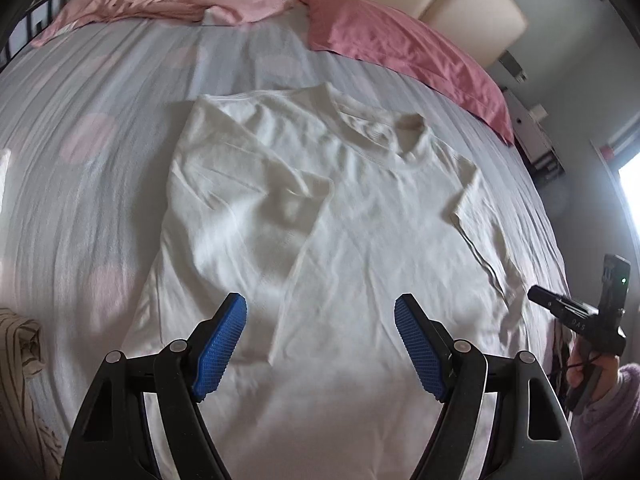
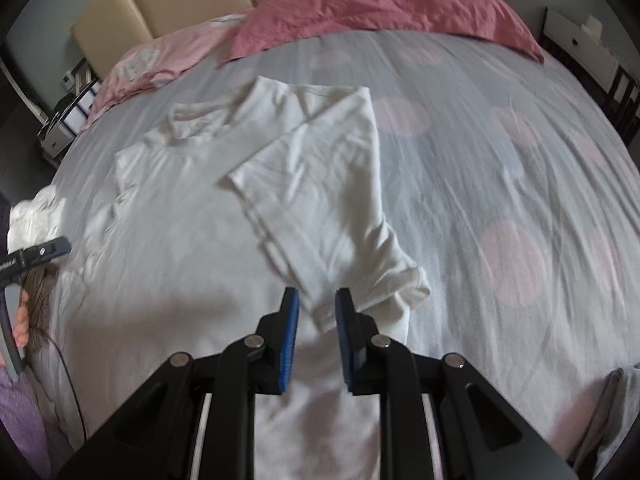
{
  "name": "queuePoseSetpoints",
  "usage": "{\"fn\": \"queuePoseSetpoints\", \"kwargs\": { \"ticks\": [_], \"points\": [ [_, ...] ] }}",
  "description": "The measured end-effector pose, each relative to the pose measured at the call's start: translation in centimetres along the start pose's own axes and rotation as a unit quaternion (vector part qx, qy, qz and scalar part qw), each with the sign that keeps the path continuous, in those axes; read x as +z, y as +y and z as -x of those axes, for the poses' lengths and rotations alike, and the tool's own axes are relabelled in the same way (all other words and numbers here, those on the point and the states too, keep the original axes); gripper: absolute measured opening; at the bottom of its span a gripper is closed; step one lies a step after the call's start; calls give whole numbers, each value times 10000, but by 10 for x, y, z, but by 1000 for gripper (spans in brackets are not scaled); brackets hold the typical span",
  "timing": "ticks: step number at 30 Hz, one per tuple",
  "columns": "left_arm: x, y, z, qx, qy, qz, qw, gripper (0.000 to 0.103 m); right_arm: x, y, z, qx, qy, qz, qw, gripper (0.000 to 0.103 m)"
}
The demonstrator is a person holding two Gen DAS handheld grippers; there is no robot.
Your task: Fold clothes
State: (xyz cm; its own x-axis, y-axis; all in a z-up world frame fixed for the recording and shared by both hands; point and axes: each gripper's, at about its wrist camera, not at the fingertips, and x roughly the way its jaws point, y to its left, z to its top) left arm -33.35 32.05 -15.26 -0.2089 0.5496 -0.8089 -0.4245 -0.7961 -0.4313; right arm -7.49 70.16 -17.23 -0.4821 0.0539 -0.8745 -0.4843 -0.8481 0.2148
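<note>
A white T-shirt (image 1: 360,240) lies flat on the bed with its collar toward the pillows. In the left wrist view its left side and sleeve are folded over the body. My left gripper (image 1: 320,320) hovers open above the shirt's lower half, with nothing between its blue pads. In the right wrist view the folded panel of the T-shirt (image 2: 320,184) runs down to my right gripper (image 2: 317,300). Its jaws stand a narrow gap apart. A corner of the fold shows in that gap and the pads do not press on it. My right gripper (image 1: 536,296) also shows at the right edge, held by a hand.
The grey sheet (image 2: 500,140) with pink dots covers the bed. Pink pillows (image 1: 400,40) lie against the beige headboard. A striped garment (image 1: 24,352) sits at lower left, a grey one (image 2: 616,408) at lower right, and a white cloth heap (image 2: 36,216) at left.
</note>
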Motion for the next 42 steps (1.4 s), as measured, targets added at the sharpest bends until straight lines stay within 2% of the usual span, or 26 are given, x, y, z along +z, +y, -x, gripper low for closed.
{"fn": "queuePoseSetpoints", "kwargs": {
  "ticks": [4, 7, 10, 14, 20, 25, 28, 32, 35, 38, 40, 42],
  "points": [
    [-19, -26, 27, -322, 194, -382, 9986, 78, -32, 18, 28, 197, 328, 298, 9988, 19],
    [-43, -40, 52, -293, 568, -784, 9949, 78, -65, 26, 45, 362, 690, 362, 9963, 19],
    [-70, -41, 77, -29, 982, -1062, 9895, 78, -100, 27, 63, 277, 964, 395, 9942, 19],
    [-109, -18, 99, 446, 1505, -1092, 9816, 78, -146, 7, 74, 48, 1400, 118, 9901, 19],
    [-162, 28, 108, 769, 2217, -609, 9702, 78, -192, -29, 83, -387, 1789, -308, 9826, 19],
    [-188, 58, 94, 820, 2596, -133, 9621, 78, -210, -52, 75, -552, 1962, -738, 9762, 19],
    [-196, 67, 82, 952, 2735, 50, 9571, 78, -216, -66, 70, -535, 1971, -1094, 9728, 20],
    [-205, 67, 67, 799, 2820, 269, 9557, 78, -222, -79, 67, -356, 1994, -1418, 9690, 20],
    [-213, 64, 56, 879, 2857, 299, 9538, 78, -226, -82, 63, -319, 2069, -1428, 9674, 20],
    [-219, 61, 53, 1043, 2754, 211, 9554, 77, -228, -80, 60, -369, 2136, -1334, 9671, 20],
    [-221, 61, 56, 1069, 2618, 212, 9589, 71, -229, -78, 59, -412, 2153, -1238, 9678, 19],
    [-223, 61, 61, 1133, 2468, 217, 9622, 54, -229, -75, 59, -394, 2168, -1132, 9688, 16]
  ]
}}
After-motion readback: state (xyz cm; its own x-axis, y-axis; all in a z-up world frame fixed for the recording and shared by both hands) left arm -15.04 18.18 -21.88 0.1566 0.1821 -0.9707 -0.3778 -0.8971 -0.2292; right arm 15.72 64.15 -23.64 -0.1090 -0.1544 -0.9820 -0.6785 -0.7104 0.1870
